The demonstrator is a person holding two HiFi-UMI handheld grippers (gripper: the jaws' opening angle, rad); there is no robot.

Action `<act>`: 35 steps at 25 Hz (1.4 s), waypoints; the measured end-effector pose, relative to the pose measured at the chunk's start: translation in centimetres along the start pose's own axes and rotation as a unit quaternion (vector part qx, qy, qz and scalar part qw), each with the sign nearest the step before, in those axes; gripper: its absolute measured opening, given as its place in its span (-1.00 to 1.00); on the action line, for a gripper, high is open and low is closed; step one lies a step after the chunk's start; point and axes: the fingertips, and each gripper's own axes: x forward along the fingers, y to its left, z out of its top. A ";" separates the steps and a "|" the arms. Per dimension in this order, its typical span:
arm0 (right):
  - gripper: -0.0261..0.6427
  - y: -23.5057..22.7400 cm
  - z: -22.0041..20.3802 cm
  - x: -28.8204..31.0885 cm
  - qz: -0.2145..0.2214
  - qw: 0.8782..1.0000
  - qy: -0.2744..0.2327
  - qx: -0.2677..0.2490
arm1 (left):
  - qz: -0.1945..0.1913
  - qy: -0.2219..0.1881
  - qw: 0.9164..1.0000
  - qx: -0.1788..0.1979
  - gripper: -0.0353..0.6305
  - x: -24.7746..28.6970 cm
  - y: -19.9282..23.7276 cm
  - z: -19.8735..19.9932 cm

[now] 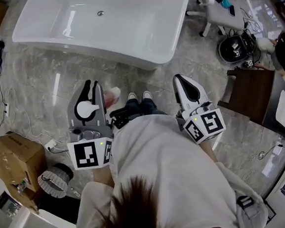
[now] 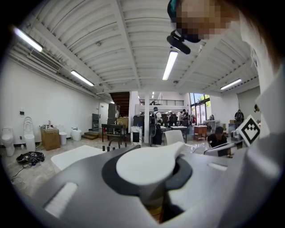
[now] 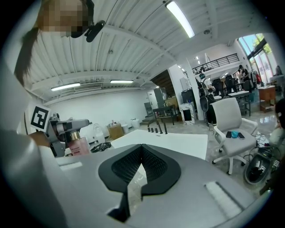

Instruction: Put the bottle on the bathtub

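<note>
Holding the bottle [image 3: 80, 146] in the left gripper [image 1: 91, 88]: jaws closed on its top end, pale cap [image 2: 149, 162] wedged between them, gold collar just beneath. From the right gripper view, reads as a pink body hanging under those jaws, long axis close to upright, cap end up. From the head view, only a pink patch beside the jaw tips.

Carrying nothing in the right gripper [image 1: 180, 80]: mesh pads [image 3: 153, 164] drawn together at the tip, bare floor [image 1: 41, 85] visible through the slit below them.

Facing the bathtub [image 1: 177, 26] square on. Lies straight ahead of both grippers, beyond the shoes [image 1: 140, 96], across a strip of marbled floor. Well apart, and by the look of it not yet within reach. Meets the line of the left jaws crosswise along its near rim. Cannot call either gripper clearly nearer: left lined up toward the tub's middle, right toward its right-hand corner.

Judging the coming move as a carry forward with the left hand, then a lowering onto the near rim, base first. Worth holding the axis upright on the way down: tall bottle on a curved rim, likely to topple if set down tilted. Right gripper free to steady if needed.
</note>
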 end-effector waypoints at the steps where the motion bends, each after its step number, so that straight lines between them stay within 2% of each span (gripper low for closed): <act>1: -0.93 0.0 0.0 -0.1 -0.002 1.000 0.000 0.000 | -0.002 -0.001 1.000 0.000 -0.54 0.0 0.0 0.0; 9: -0.93 0.2 -0.1 -0.3 -0.009 1.000 0.004 -0.004 | -0.014 -0.003 1.000 -0.001 -0.55 0.3 0.0 -0.1; 16: -0.93 0.4 -0.6 0.6 0.001 1.000 0.014 -0.010 | -0.021 0.010 1.000 -0.019 -0.54 1.7 0.7 -2.4; 22: -0.93 1.2 -1.8 3.2 0.028 0.999 0.030 -0.020 | -0.049 0.025 0.998 -0.010 -0.54 4.3 0.3 -6.0; 26: -0.93 1.9 -2.8 5.3 0.041 0.998 0.038 -0.018 | -0.062 0.043 0.996 -0.041 -0.54 6.3 -0.2 -8.8; 35: -0.93 0.2 -7.3 9.0 0.043 0.998 0.055 -0.004 | -0.073 0.059 0.994 -0.059 -0.55 10.4 -0.2 -17.6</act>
